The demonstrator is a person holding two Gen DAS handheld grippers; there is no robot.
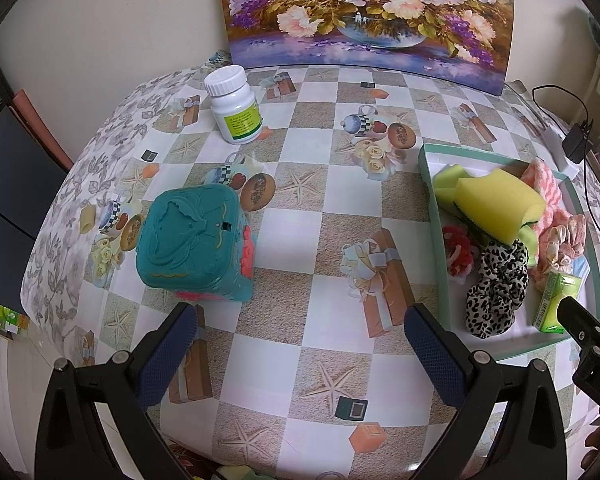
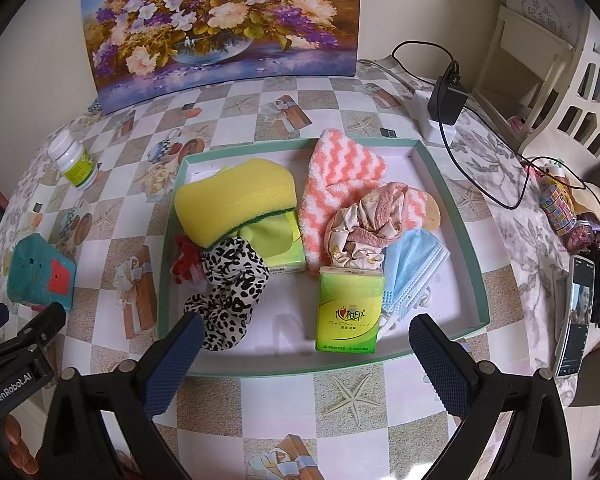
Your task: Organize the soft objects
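The shallow green-rimmed tray point(image 2: 452, 184) holds the soft things: a spongy yellow block point(image 2: 236, 196), a fuzzy zigzag sock point(image 2: 340, 164), a leopard scrunchie point(image 2: 228, 280), a pleated mask point(image 2: 412, 264) and a glossy tissue pack point(image 2: 348, 312). Both the left gripper point(image 1: 300, 352) and the right gripper point(image 2: 306, 360) are spread, empty. A hard teal box point(image 1: 196, 236) sits outside.

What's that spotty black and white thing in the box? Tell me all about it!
It's a leopard-print scrunchie, a soft ring of puffy, gathered fabric, white with black spots. It lies twisted and bunched in the green-rimmed tray, near its front left corner. It touches the yellow sponge, a green tissue pack and a red scrunchie. No gripper touches it.
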